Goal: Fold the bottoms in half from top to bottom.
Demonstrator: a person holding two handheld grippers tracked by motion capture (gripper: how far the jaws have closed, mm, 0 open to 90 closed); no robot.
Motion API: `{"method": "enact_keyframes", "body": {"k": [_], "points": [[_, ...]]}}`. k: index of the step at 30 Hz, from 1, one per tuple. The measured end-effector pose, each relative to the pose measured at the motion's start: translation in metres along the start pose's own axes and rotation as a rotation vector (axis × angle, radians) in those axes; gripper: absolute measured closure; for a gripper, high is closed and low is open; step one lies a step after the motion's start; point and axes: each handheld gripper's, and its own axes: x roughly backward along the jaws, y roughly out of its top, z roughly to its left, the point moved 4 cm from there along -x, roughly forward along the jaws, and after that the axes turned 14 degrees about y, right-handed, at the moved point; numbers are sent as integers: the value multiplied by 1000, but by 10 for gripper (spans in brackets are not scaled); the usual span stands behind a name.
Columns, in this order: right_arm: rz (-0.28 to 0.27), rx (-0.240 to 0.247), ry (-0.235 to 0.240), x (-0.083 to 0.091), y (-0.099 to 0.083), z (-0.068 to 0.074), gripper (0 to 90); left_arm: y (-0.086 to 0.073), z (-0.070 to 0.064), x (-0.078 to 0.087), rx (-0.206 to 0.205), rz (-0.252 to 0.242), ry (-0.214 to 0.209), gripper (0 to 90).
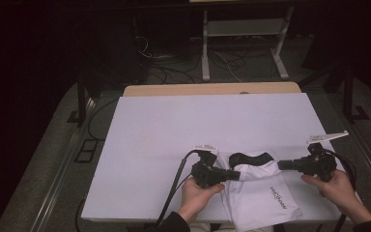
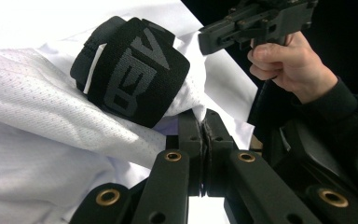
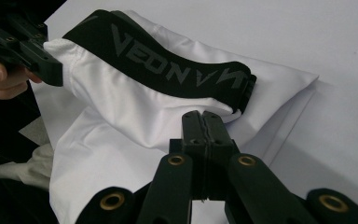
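Folding shorts [image 1: 263,193]: left hand-held gripper [image 1: 236,175] clamped on waistband [image 1: 249,157] edge; right hand-held gripper [image 1: 281,165] jaws together, clear of cloth. Next: right needs grip.

In the right gripper view, the right gripper [image 3: 204,122] has its jaws pressed together on white shorts [image 3: 121,126] just below their black waistband [image 3: 168,65], the left gripper [image 3: 32,51] gripping the waistband's far end.

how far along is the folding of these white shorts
Done: the white shorts lie partly doubled over at the near edge of the table. In hand: the left gripper pinches fabric below the black waistband; the right gripper is shut beside it. Left: probably smoothing and finishing the fold.
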Motion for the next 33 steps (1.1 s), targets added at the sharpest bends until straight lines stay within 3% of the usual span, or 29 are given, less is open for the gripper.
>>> {"method": "enact_keyframes", "body": {"k": [6,20,33], "points": [[19,-5,8,0,-8,3,881,-12,-5,-2,-6,15,-11,871],[51,-15,15,0,-21,4,880,-30,-7,-7,29,19,-26,871],[83,-22,24,-1,-30,8,879,-41,-12,-7,-4,25,-9,871]]}}
